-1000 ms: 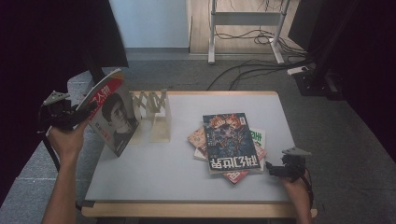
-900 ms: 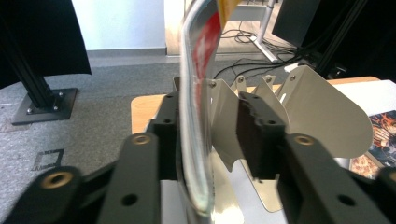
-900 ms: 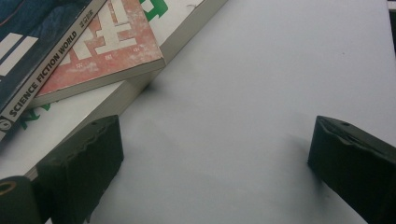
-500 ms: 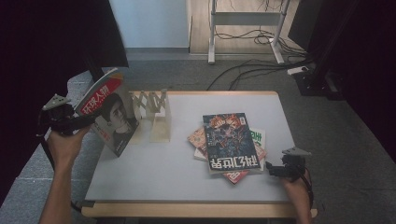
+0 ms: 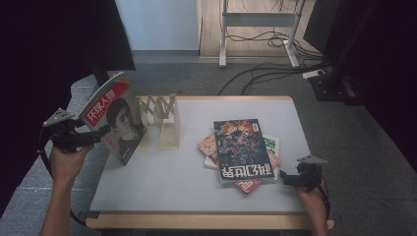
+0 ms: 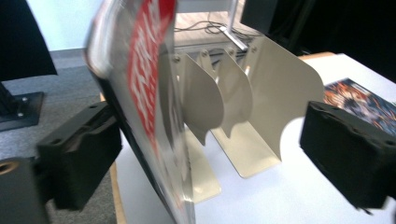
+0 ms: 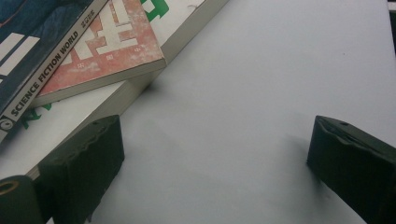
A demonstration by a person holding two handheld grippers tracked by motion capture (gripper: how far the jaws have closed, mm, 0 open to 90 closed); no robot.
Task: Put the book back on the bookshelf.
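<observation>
A magazine with a red title band and a portrait stands tilted on the table's left edge, against the cream metal book rack. My left gripper is at its left side. Its jaws have just been opening and now stand open with the magazine between them, the right pad well off it. In the left gripper view the rack's dividers rise just behind. My right gripper rests open on the table, with nothing between its fingers, beside a stack of magazines.
The white table has bare room in the middle and at the front. In the right gripper view the stack's corner lies beside the left jaw, over bare tabletop. Cables and a desk frame lie on the floor beyond.
My left gripper has sunk a little and its jaws have spread apart from the magazine, which now stands against the rack. The right gripper has not moved.
</observation>
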